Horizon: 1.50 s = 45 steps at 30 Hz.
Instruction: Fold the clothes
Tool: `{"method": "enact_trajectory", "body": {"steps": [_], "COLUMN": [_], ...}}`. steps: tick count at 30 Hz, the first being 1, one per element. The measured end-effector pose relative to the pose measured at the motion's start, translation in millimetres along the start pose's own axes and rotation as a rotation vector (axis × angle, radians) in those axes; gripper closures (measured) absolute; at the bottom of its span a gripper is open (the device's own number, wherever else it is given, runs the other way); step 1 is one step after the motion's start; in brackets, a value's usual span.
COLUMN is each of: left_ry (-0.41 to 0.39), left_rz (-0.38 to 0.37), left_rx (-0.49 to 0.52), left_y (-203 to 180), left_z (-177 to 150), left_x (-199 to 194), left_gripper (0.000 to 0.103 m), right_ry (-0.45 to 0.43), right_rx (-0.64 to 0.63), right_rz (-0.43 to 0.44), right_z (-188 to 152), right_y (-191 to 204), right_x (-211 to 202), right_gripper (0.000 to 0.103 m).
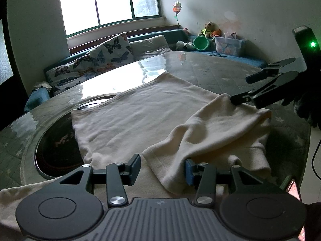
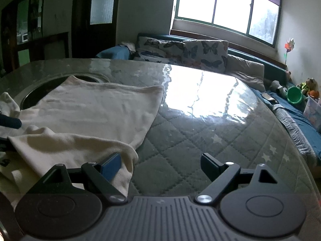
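A cream garment [image 1: 136,118] lies spread on the quilted grey table [image 1: 210,70], with one side folded over into a raised fold [image 1: 210,128]. My left gripper [image 1: 162,170] is open just above the near hem, with the fold's edge between its fingers. My right gripper [image 1: 258,88] shows in the left wrist view at the right, its fingers apart at the top of the fold. In the right wrist view my right gripper [image 2: 162,165] is open, its left pad against the folded edge of the garment [image 2: 90,110].
A round black inset [image 1: 54,146] sits in the table under the garment's left side. A bench with butterfly cushions [image 1: 104,54], toys, a green bowl [image 1: 201,43] and a clear box [image 1: 228,45] runs behind. A phone [image 1: 294,188] lies at the near right.
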<state>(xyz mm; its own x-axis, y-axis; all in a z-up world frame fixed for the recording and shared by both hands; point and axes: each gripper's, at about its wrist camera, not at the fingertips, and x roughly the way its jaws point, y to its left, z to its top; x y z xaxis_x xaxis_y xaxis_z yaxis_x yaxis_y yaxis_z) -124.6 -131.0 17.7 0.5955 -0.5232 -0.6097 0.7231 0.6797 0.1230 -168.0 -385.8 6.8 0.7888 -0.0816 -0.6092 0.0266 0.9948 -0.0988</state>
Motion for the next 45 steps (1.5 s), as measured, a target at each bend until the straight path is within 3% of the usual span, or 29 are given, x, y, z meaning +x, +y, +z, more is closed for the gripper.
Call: {"method": "enact_trajectory", "body": {"steps": [14, 17, 40, 45], "left_ry": [-0.01, -0.016, -0.05, -0.055], "left_rz": [-0.005, -0.001, 0.032, 0.034], "left_rx": [-0.021, -0.022, -0.03, -0.035], "left_y": [4, 4, 15, 16], "left_z": [2, 3, 6, 9], "left_x": [-6, -9, -25, -23], "left_gripper": [0.054, 0.047, 0.047, 0.047], "right_ry": [-0.015, -0.018, -0.015, -0.013], "right_rx": [-0.003, 0.001, -0.009, -0.069], "right_rz": [-0.001, -0.001, 0.027, 0.037], "right_z": [4, 5, 5, 0], "right_y": [0, 0, 8, 21], "right_x": [-3, -3, -3, -5], "right_gripper": [0.014, 0.014, 0.014, 0.013]}}
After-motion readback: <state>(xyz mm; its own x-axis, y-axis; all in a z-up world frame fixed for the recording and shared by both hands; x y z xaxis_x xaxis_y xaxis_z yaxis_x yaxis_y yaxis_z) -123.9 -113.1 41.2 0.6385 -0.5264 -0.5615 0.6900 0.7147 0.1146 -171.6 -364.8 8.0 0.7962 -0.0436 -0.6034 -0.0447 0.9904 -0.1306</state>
